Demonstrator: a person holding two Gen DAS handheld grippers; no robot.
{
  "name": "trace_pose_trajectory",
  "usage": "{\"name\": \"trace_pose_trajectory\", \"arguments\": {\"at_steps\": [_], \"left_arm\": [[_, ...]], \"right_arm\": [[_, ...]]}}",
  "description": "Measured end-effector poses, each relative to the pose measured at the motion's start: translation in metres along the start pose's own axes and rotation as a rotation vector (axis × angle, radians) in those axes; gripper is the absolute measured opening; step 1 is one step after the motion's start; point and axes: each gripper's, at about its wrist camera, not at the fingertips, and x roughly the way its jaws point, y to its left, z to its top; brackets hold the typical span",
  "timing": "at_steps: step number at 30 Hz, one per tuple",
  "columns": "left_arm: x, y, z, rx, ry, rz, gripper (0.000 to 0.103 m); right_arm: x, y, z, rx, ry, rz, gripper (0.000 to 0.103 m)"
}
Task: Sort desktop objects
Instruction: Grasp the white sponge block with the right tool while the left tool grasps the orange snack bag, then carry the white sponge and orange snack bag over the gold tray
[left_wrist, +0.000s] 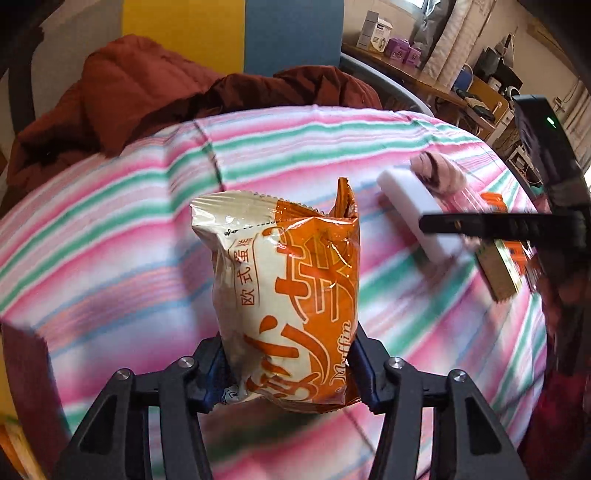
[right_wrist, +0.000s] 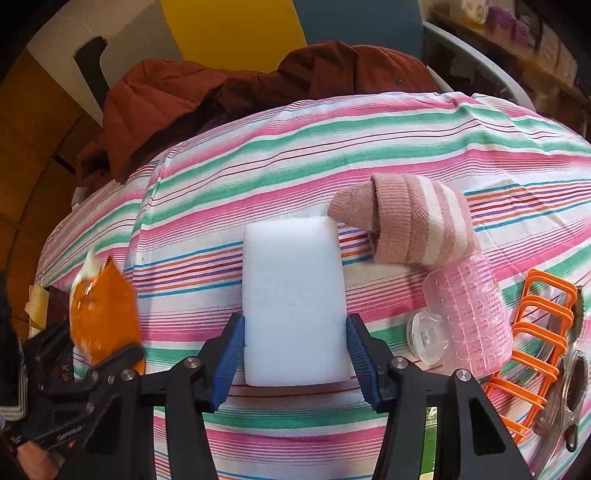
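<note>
The left claw (left_wrist: 288, 373) holds the orange snack bag (left_wrist: 291, 295) mid-frame above the striped cloth (left_wrist: 110, 221), the right claw (right_wrist: 295, 354) squeezes the white sponge (right_wrist: 295, 295), and the sock (right_wrist: 406, 221) and pink roller (right_wrist: 472, 314) at right still need sorting.

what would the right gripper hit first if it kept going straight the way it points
The white sponge block already sits between the right gripper jaws; straight on, the striped cloth under it probably comes first, though depth is unclear.
</note>
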Motion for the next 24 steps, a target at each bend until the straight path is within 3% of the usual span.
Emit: {"name": "trace_pose_trajectory", "arguments": {"at_steps": [5,9,16,21,24], "left_arm": [[-0.02,0.005,-0.045,-0.057,0.044,-0.024,0.056],[-0.033,0.009,-0.076,-0.091,0.017,-0.01,0.057],[-0.039,0.01,-0.076,-0.157,-0.031,0.022,0.064],[-0.028,0.007,-0.072,-0.127,-0.033,0.052,0.062],[-0.031,0.012,-0.075,-0.165,-0.058,0.031,0.06]], "right_arm": [[-0.003,0.002,-0.003,-0.009,0.005,-0.003,0.056],[-0.008,0.016,-0.013,-0.03,0.036,0.108,0.056],[-0.002,0.053,-0.032,-0.179,0.067,0.072,0.057],[0.002,0.044,-0.032,-0.161,0.083,0.094,0.057],[0.002,0.043,-0.033,-0.175,0.086,0.086,0.057]]}}
